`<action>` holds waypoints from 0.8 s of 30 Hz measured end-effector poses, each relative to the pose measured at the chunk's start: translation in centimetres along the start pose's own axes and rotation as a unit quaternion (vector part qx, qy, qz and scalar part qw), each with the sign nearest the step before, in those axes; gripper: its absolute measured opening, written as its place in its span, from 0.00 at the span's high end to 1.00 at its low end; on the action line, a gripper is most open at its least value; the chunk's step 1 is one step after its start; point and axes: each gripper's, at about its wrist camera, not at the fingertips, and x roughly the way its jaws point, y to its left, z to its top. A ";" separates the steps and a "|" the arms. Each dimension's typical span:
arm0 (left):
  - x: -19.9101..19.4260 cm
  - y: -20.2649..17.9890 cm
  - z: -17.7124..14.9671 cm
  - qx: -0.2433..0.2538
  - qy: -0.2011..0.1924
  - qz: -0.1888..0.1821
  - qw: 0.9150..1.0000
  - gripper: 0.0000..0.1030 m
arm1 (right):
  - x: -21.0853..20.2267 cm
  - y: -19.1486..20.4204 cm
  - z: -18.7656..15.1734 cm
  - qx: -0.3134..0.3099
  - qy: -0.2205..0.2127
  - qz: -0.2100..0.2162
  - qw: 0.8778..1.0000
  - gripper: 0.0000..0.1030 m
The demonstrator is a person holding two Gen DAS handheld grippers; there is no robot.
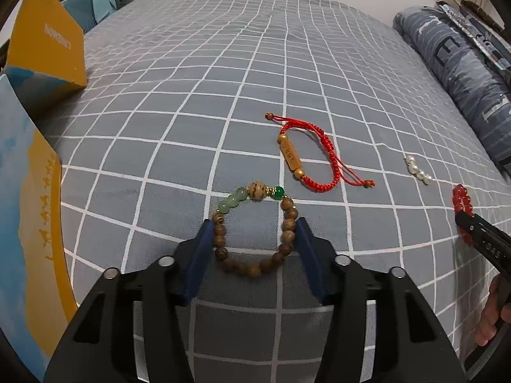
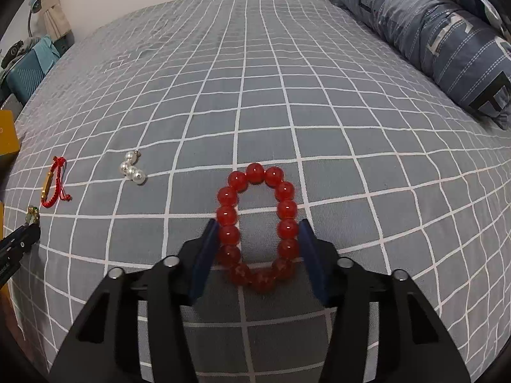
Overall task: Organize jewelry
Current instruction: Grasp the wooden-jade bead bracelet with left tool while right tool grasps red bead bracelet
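A wooden bead bracelet (image 1: 289, 234) with green beads lies flat on the grey checked bedsheet, between the open fingers of my left gripper (image 1: 255, 225). A red bead bracelet (image 2: 255, 172) lies between the open fingers of my right gripper (image 2: 258, 225); its fingers sit just outside the beads. A red cord bracelet (image 1: 319, 156) with a gold tube lies beyond the wooden one; it also shows in the right wrist view (image 2: 52, 182). A small cluster of white pearls (image 1: 418, 170) lies to its right and shows in the right wrist view (image 2: 132, 169).
A yellow and blue open box (image 1: 35, 166) stands at the left edge, with its yellow lid part (image 1: 48, 41) behind. A folded blue quilt (image 2: 447, 38) lies along the right side. A teal suitcase (image 2: 24, 73) stands off the bed's far left.
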 end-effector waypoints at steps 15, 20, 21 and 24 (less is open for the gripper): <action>-1.8 -1.2 -0.4 0.016 -0.007 -0.025 1.000 0.93 | -1.1 -0.5 0.0 0.017 0.002 0.012 1.000 0.87; -2.1 -1.4 -0.3 0.017 -0.012 -0.026 0.999 0.93 | -1.7 -0.3 0.0 0.014 -0.006 0.005 1.000 0.87; -2.2 -1.4 -0.4 0.017 -0.013 -0.027 0.999 0.93 | -1.7 -0.3 0.0 0.014 -0.006 0.004 1.000 0.87; -2.3 -1.4 -0.4 0.017 -0.013 -0.029 0.999 0.93 | -1.6 -0.4 0.0 0.014 -0.005 0.004 1.000 0.87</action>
